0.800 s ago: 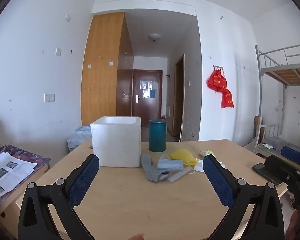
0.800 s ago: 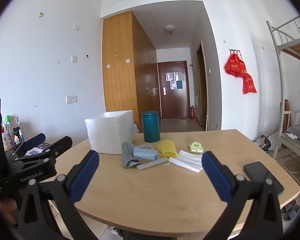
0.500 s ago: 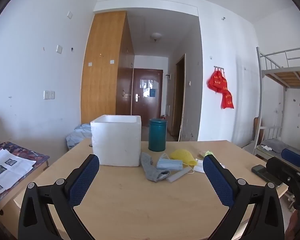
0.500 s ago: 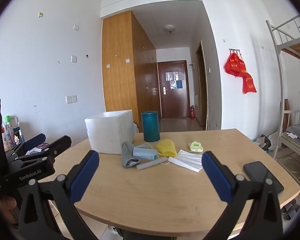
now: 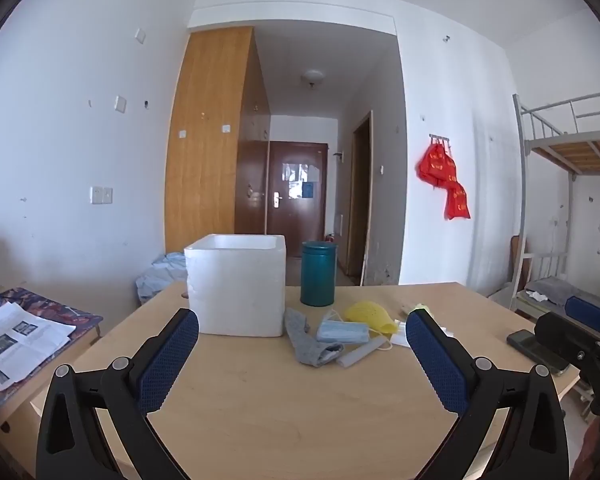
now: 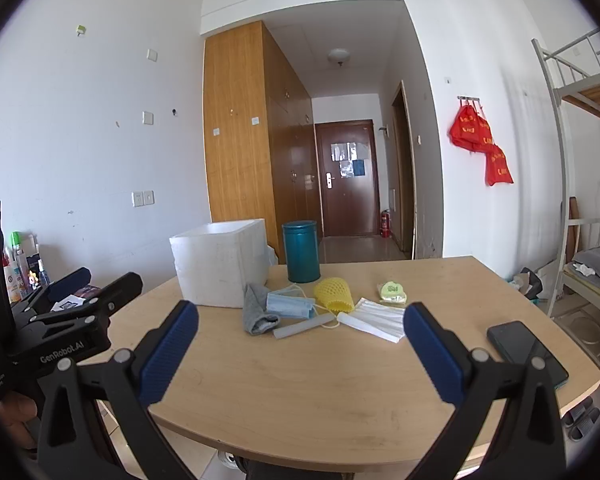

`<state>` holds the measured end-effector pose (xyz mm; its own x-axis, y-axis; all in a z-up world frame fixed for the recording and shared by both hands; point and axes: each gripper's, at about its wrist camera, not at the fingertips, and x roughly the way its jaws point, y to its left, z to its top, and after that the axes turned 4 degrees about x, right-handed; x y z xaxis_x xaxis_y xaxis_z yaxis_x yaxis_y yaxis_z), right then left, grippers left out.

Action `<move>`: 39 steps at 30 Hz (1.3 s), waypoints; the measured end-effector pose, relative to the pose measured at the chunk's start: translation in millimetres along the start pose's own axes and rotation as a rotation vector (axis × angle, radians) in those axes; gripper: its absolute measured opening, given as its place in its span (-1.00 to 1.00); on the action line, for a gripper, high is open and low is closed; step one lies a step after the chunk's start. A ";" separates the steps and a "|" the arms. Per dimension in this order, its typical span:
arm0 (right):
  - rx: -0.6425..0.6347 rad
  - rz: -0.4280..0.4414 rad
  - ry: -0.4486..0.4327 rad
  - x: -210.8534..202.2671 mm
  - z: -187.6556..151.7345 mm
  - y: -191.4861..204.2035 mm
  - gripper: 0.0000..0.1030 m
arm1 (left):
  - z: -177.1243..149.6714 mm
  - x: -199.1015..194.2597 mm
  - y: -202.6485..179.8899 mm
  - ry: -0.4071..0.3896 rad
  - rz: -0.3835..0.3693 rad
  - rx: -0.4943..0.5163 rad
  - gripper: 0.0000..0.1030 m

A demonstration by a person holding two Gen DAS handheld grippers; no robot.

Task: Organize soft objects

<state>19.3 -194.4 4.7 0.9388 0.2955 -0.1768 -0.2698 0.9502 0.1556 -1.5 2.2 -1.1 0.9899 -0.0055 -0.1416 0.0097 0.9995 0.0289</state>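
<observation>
On the wooden table (image 5: 300, 408) lie a grey sock (image 5: 306, 340) (image 6: 254, 312), a blue face mask (image 5: 342, 332) (image 6: 290, 306), a yellow foam net (image 5: 368, 314) (image 6: 334, 294), a grey foam stick (image 6: 304, 326), white masks (image 6: 376, 320) and a small green packet (image 6: 392, 292). A white foam box (image 5: 236, 290) (image 6: 218, 266) stands to their left. My left gripper (image 5: 302, 364) and right gripper (image 6: 300, 358) are both open and empty, held over the near table edge, short of the pile.
A teal canister (image 5: 318, 272) (image 6: 300, 250) stands behind the pile. A black phone (image 6: 526, 352) lies at the table's right edge. A side table with papers (image 5: 16, 340) stands at the left. A bunk bed (image 6: 584, 200) stands at the right.
The left wrist view has shifted slightly, with the table scene a little lower and nearer. The right gripper has barely moved. Both stay open.
</observation>
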 end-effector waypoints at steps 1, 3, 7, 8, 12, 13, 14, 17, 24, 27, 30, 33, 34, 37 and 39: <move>0.001 -0.001 0.001 1.2 -1.9 -0.6 1.00 | 0.4 -0.4 -0.2 0.002 -0.002 -0.002 1.00; -0.001 0.001 0.003 1.7 -1.4 -1.1 1.00 | 0.1 -0.5 1.1 0.004 -0.001 -0.005 1.00; -0.006 -0.011 0.001 1.3 -2.1 -1.9 1.00 | 1.0 -0.1 2.1 0.010 0.005 -0.022 1.00; -0.004 -0.009 0.002 1.2 -2.6 -2.6 1.00 | 1.3 0.3 2.9 0.010 0.010 -0.027 1.00; 0.001 -0.012 0.004 2.2 -4.0 -3.7 1.00 | 1.4 1.9 5.0 0.018 0.002 -0.041 1.00; 0.000 -0.012 0.008 2.7 -4.4 -4.0 1.00 | 1.3 2.5 4.6 0.021 0.000 -0.039 1.00; 0.001 -0.015 0.009 3.0 -4.6 -4.4 1.00 | 0.7 2.0 4.4 0.022 0.000 -0.035 1.00; 0.003 -0.012 0.014 4.6 -4.2 -4.0 1.00 | 0.9 0.7 3.8 0.017 -0.003 -0.032 1.00; 0.003 -0.016 0.011 2.8 -5.0 -5.4 1.00 | 1.1 -0.6 2.7 0.011 -0.002 -0.024 1.00; 0.004 -0.016 0.013 3.5 -5.2 -5.7 1.00 | 0.7 -1.1 2.8 0.012 -0.004 -0.023 1.00; 0.001 -0.017 0.011 3.4 -5.9 -5.8 1.00 | 0.5 -1.3 3.2 0.012 -0.001 -0.022 1.00; 0.002 -0.015 0.013 4.2 -5.7 -6.8 1.00 | 0.5 -1.0 3.1 0.013 -0.004 -0.024 1.00; 0.002 -0.016 0.013 4.7 -5.8 -6.5 1.00 | 0.6 -1.1 3.2 0.012 -0.003 -0.024 1.00; 0.001 -0.014 0.018 4.5 -5.0 -7.3 1.00 | 0.9 -0.5 3.1 0.013 -0.007 -0.025 1.00; -0.001 -0.014 0.018 3.8 -5.3 -6.8 1.00 | 0.8 0.0 3.7 0.016 -0.007 -0.030 1.00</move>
<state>23.6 -199.2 -2.2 0.9385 0.2836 -0.1967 -0.2565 0.9545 0.1522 -1.4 5.9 -0.3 0.9875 -0.0128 -0.1573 0.0127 0.9999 -0.0015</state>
